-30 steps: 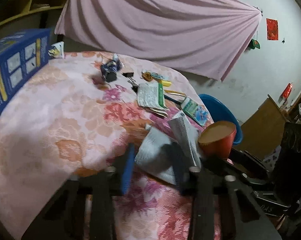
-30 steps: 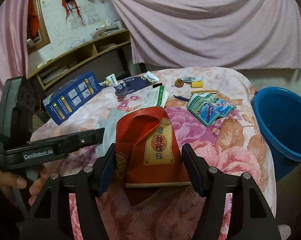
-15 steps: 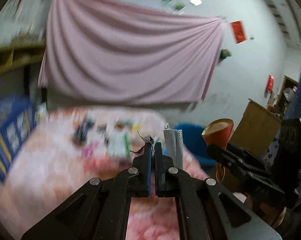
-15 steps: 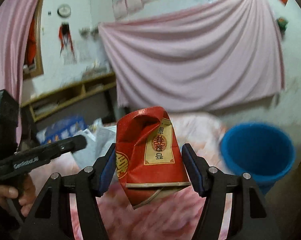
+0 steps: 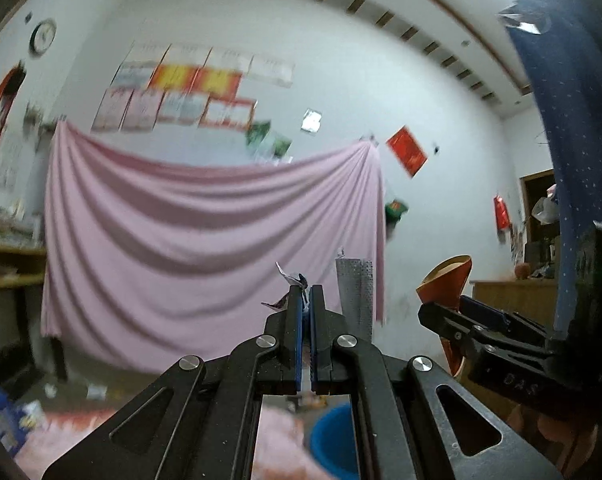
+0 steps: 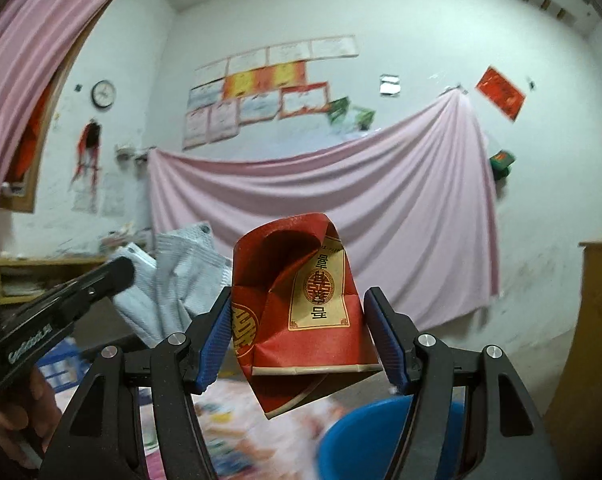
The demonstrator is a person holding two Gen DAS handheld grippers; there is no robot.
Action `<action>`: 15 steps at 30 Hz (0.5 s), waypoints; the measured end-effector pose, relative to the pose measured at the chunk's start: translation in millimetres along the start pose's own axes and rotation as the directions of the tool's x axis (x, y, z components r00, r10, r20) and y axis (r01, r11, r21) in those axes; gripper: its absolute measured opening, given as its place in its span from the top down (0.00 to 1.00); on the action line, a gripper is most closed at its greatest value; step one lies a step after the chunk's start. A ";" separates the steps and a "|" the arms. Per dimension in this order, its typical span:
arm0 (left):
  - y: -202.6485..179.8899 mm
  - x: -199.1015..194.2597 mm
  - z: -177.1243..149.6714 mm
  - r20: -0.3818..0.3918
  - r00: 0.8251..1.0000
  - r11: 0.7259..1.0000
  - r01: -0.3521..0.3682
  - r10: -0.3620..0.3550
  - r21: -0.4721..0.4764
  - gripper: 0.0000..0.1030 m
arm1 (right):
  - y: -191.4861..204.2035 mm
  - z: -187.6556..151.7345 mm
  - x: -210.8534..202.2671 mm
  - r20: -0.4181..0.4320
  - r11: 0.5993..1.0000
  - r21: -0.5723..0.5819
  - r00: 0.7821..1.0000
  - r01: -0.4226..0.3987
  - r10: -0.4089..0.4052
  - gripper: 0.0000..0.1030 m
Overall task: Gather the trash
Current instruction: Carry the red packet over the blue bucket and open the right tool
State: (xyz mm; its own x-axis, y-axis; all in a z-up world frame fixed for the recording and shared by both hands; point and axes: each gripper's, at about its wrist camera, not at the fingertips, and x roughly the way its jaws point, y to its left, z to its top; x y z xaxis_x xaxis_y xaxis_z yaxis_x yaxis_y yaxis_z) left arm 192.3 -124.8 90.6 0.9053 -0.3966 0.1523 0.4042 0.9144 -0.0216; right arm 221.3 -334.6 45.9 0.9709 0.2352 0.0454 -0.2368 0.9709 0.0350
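Observation:
My left gripper (image 5: 305,294) is shut on a crumpled grey-white paper wrapper (image 5: 355,292), held up in the air; the wrapper also shows in the right wrist view (image 6: 173,272). My right gripper (image 6: 299,312) is shut on a crushed red paper cup (image 6: 301,312) with a gold label, also raised; the cup shows at the right of the left wrist view (image 5: 447,280). A blue bucket (image 6: 365,436) sits low, below the cup; it also shows under the left gripper (image 5: 333,436).
The pink floral tablecloth (image 5: 277,444) lies low and blurred in both views, with a blue box (image 6: 57,364) at its left. A pink cloth (image 5: 205,248) hangs on the far wall. A wooden cabinet (image 6: 601,340) stands at the right.
My left gripper closed on the paper wrapper and lifted it off the table. Both grippers rose and tilted up, so the table dropped to the bottom of both views.

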 end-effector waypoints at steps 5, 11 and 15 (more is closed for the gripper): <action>-24.2 46.4 -7.9 0.017 0.999 1.000 0.030 -0.030 0.006 0.99 | -33.9 -1.8 11.3 0.019 0.998 0.006 0.998 0.065 -0.066 0.39; -37.9 103.2 -33.4 -0.100 0.995 0.999 0.023 -0.027 -0.038 0.99 | -66.6 -23.8 33.1 -0.049 0.992 0.043 0.992 0.122 -0.120 0.38; -33.3 137.9 -55.2 -0.228 0.973 0.994 0.014 -0.038 -0.105 0.99 | -79.7 -47.1 44.1 -0.133 0.987 0.066 0.981 0.148 -0.138 0.38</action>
State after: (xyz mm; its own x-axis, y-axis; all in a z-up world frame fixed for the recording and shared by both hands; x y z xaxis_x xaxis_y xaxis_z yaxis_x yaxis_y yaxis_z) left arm 310.9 -214.4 57.8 0.8953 -0.4389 -0.0761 0.4284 0.8951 -0.1234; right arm 284.7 -399.5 -1.9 0.9903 0.1030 -0.0935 -0.0928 0.9899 0.1075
